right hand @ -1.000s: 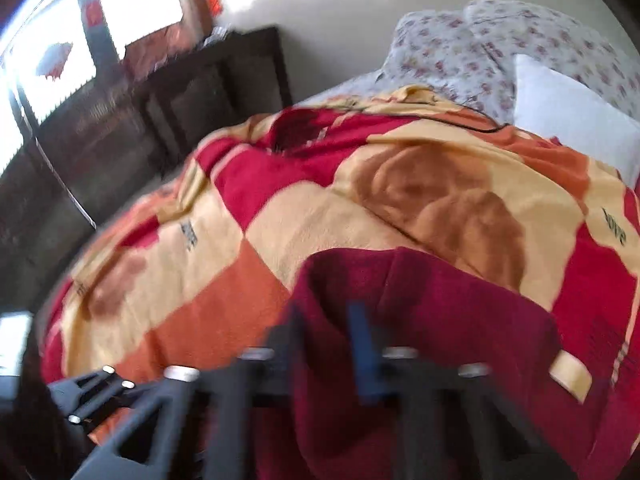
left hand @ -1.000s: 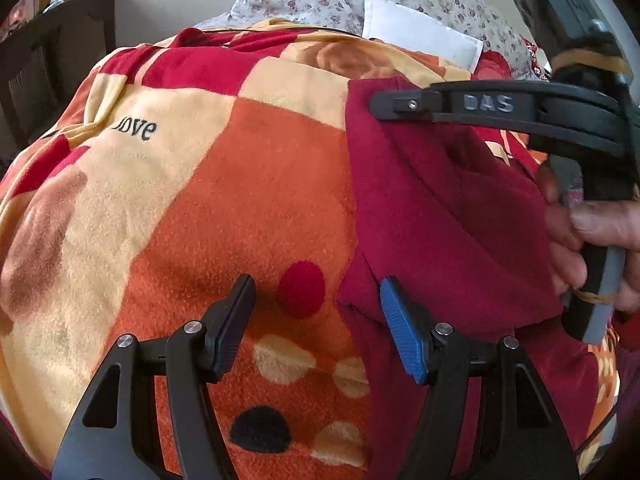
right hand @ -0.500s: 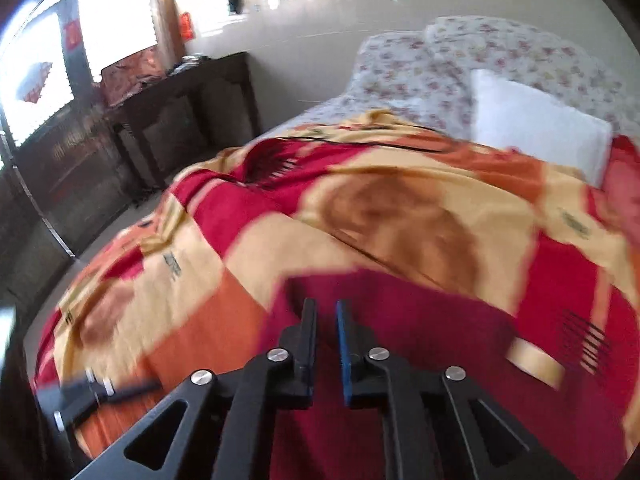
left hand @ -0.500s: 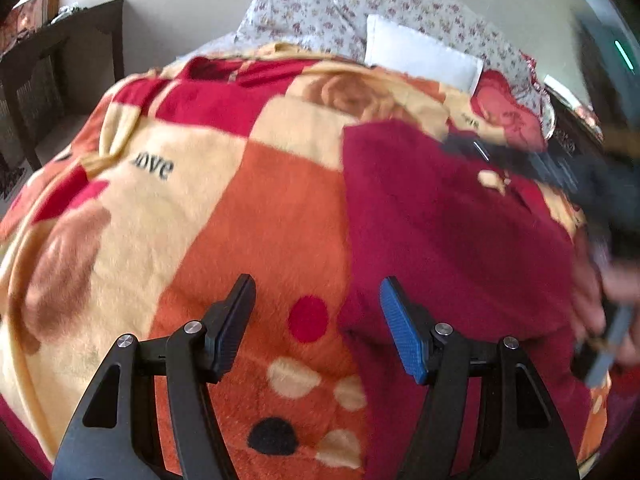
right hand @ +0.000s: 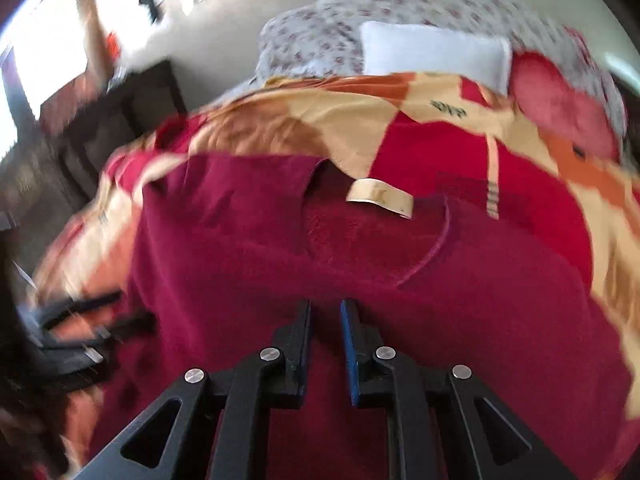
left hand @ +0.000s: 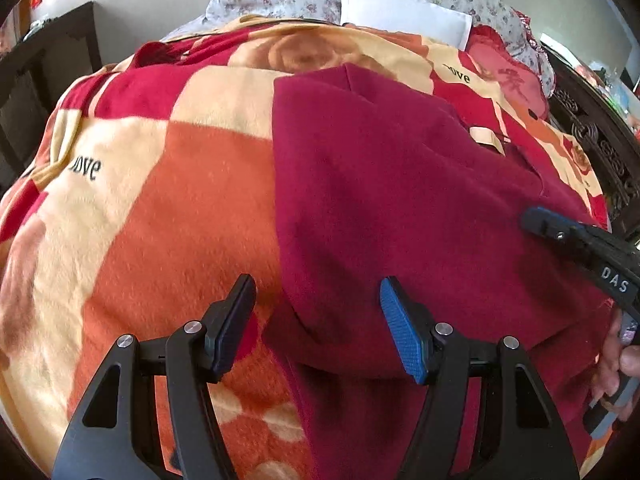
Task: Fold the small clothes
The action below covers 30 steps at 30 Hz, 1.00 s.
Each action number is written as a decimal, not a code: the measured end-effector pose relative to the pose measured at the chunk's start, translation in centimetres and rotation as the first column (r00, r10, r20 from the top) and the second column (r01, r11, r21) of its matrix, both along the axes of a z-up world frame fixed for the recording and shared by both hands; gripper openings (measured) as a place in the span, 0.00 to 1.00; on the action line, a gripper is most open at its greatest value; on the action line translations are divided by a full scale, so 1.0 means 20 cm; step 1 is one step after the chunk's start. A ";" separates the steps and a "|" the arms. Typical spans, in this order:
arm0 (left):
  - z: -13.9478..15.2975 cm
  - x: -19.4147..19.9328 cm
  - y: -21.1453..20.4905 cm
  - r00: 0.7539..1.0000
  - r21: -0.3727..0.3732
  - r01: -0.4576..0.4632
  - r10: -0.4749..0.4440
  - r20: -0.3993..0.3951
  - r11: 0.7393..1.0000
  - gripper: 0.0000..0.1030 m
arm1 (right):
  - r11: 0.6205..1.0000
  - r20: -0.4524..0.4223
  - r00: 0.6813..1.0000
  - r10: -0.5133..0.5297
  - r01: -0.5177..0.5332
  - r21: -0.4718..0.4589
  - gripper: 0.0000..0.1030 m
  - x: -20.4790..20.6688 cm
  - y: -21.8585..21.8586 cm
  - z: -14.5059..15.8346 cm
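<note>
A dark red garment (left hand: 400, 184) is seen spread on the patterned blanket (left hand: 168, 184) of the bed, its neckline and pale label (right hand: 380, 198) turned toward the pillows (left hand: 404, 12); one side appears already laid over the body, giving a straight edge along the left of the cloth, though whether that counts as a finished fold cannot be told for certain; the left gripper (left hand: 318, 326) is held wide apart just above the near corner of the garment, nothing being pinched, the cloth edge lying between the two fingers but not pressed by them; the right gripper (right hand: 326, 350) is shown with only a narrow gap between its pads, and its jaws have just been opening slightly, no cloth being caught in that gap as far as the blurred view allows; it is hovering over the right part of the garment; the task is judged to be at an early stage, with the other side and the lengthwise fold left to be done.
</note>
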<state>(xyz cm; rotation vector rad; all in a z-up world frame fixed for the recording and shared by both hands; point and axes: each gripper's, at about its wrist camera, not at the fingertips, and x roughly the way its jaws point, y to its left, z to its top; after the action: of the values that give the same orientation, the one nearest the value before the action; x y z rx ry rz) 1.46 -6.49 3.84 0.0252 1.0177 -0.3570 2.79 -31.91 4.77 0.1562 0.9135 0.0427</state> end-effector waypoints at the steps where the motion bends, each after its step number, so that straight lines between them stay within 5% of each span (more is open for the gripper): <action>1: 0.01 -0.01 0.00 1.000 0.004 -0.001 0.001 0.002 1.000 0.63 | 1.000 0.009 1.000 -0.009 0.010 -0.028 0.13 -0.03 0.00 0.02; 6: 0.12 -0.08 -0.07 0.998 -0.023 0.036 -0.035 0.048 0.999 0.63 | 0.992 0.036 0.996 -0.085 0.088 -0.095 0.19 -0.21 -0.09 0.10; 10: 0.15 -0.11 -0.15 0.996 -0.040 0.064 -0.062 0.059 0.997 0.63 | 0.961 0.042 0.970 -0.238 0.241 -0.134 0.51 -0.33 -0.29 0.08; 13: 0.13 -0.14 -0.22 0.996 -0.031 0.090 -0.089 0.024 0.995 0.63 | 0.957 -0.048 0.957 -0.286 0.282 -0.072 0.51 -0.39 -0.43 0.01; 18: 0.13 -0.20 -0.28 0.991 -0.015 0.129 -0.129 0.032 0.991 0.63 | 0.923 0.034 0.923 -0.384 0.384 0.020 0.51 -0.60 -0.64 0.14; 21: 0.13 -0.21 -0.29 0.991 -0.020 0.129 -0.128 0.031 0.991 0.63 | 0.868 0.016 0.867 -0.497 0.497 0.009 0.52 -0.72 -0.88 0.17; 27: 0.14 -0.23 -0.32 0.990 -0.018 0.137 -0.136 0.029 0.990 0.63 | 0.678 -0.135 0.670 -0.730 0.735 -0.019 0.53 -0.90 -1.45 0.10; 30: 0.12 -0.23 -0.33 0.989 -0.010 0.145 -0.144 0.024 0.989 0.63 | 0.613 -0.174 0.603 -0.778 0.790 -0.002 0.53 -0.95 -1.64 0.07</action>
<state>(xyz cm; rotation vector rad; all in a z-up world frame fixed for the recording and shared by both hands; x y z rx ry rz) -3.23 -13.06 6.34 0.0927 0.9928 -0.4939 -16.24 -64.62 6.08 0.6404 0.9338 -0.7870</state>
